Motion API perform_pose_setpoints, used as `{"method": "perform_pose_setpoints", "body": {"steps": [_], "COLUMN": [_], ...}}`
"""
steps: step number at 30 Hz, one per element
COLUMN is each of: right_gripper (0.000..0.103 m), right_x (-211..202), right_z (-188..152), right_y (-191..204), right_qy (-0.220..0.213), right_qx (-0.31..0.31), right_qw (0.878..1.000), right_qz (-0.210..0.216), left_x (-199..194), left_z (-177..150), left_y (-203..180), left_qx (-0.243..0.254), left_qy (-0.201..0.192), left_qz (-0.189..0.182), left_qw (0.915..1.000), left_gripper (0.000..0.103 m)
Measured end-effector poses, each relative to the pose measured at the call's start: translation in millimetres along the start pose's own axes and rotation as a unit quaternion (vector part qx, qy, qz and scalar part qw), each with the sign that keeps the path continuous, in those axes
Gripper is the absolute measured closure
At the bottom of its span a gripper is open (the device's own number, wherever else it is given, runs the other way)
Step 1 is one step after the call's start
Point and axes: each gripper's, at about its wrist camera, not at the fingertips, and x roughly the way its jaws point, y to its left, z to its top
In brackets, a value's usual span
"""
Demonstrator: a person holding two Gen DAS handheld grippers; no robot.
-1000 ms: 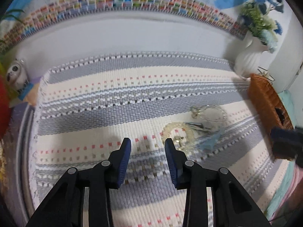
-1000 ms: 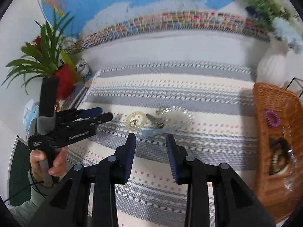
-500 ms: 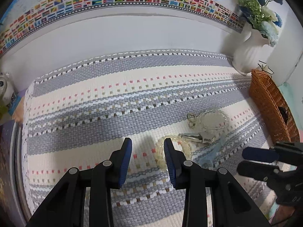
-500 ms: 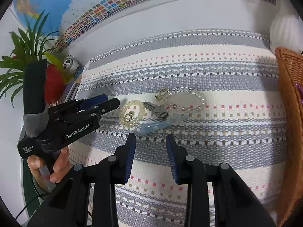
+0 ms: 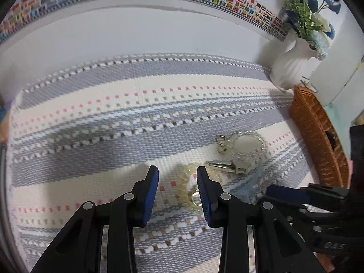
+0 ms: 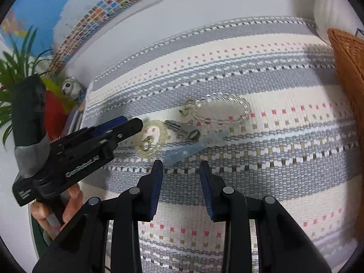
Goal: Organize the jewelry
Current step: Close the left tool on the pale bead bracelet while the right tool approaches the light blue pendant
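In the left wrist view, the left gripper hangs low over the striped woven mat with its 2 blue-padded fingers spread apart and nothing between them. The pale yellow beaded bracelet lies on the mat just in front, partly hidden behind the right finger. Just beyond it are a silver hair clip, a clear beaded bracelet with a small clasp, and a light blue piece. The wicker basket stands at the right edge, near a white vase.

In the right wrist view, the right gripper is also released, its fingers apart over the mat and holding nothing. The light blue piece lies just ahead of its tips. The left gripper reaches in from the left, its tip beside the pale yellow beaded bracelet.
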Motion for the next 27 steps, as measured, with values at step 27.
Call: {"method": "perform_pose_setpoints", "body": {"steps": [27], "right_gripper": [0.079], "right_x": [22.8], "right_z": [-2.9], "right_y": [35.9], "right_qy": [-0.029], "right_qx": [-0.036], "right_qw": [0.993], "right_qz": [-0.107], "left_x": [6.5], "left_z": [-3.0], "left_y": [0.5], "left_qx": [-0.003], "left_qy": [0.001], "left_qz": [0.006], "left_qw": [1.0], "left_gripper": [0.072]}}
